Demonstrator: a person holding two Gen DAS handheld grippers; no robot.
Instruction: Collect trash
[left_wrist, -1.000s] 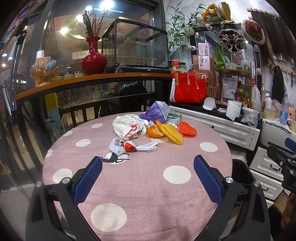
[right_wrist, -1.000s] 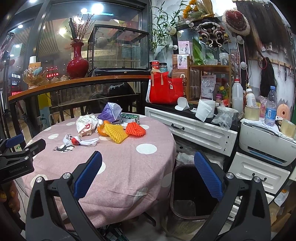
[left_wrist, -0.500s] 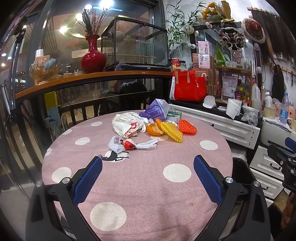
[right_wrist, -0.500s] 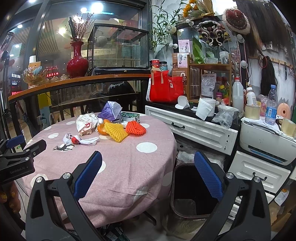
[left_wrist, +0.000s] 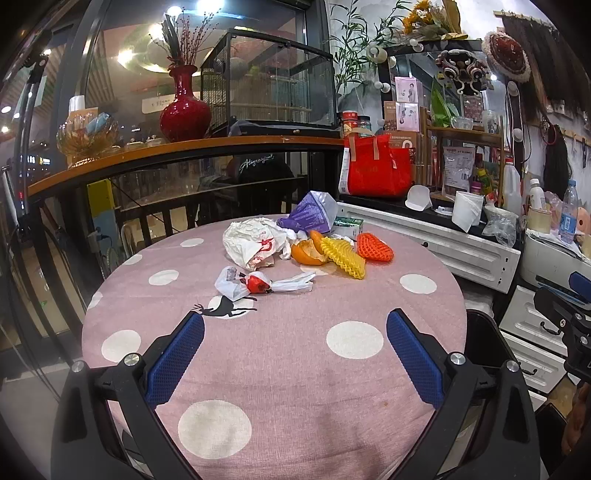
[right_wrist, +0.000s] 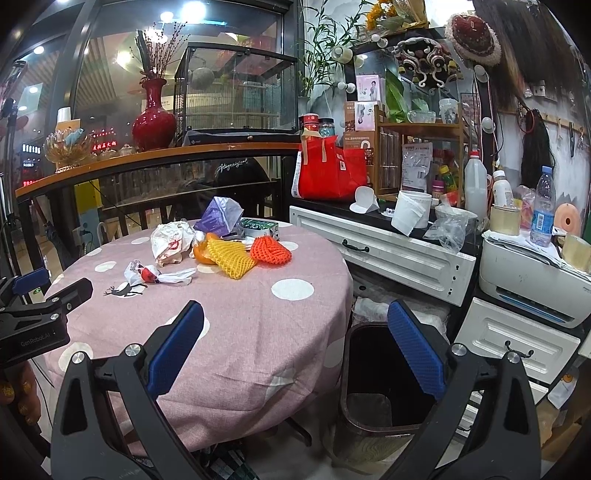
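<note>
Trash lies in a heap on the far half of a round pink polka-dot table (left_wrist: 288, 369): a crumpled white bag (left_wrist: 253, 242), a purple carton (left_wrist: 308, 214), orange peel (left_wrist: 308, 253), a yellow foam net (left_wrist: 343, 254), an orange foam net (left_wrist: 373, 247), a small green box (left_wrist: 347, 223) and a white wrapper with red (left_wrist: 258, 282). My left gripper (left_wrist: 294, 349) is open and empty over the table's near part, short of the trash. My right gripper (right_wrist: 295, 341) is open and empty off the table's right edge, above a dark trash bin (right_wrist: 384, 373).
White drawer cabinets (right_wrist: 391, 251) and a printer (right_wrist: 532, 273) stand right of the table, loaded with cups, bottles and a red bag (right_wrist: 328, 170). A railing with a wooden ledge (left_wrist: 166, 151) and a red vase (left_wrist: 184, 110) runs behind the table.
Both grippers have barely shifted; the views have drifted slightly. Nothing was grasped or moved.
</note>
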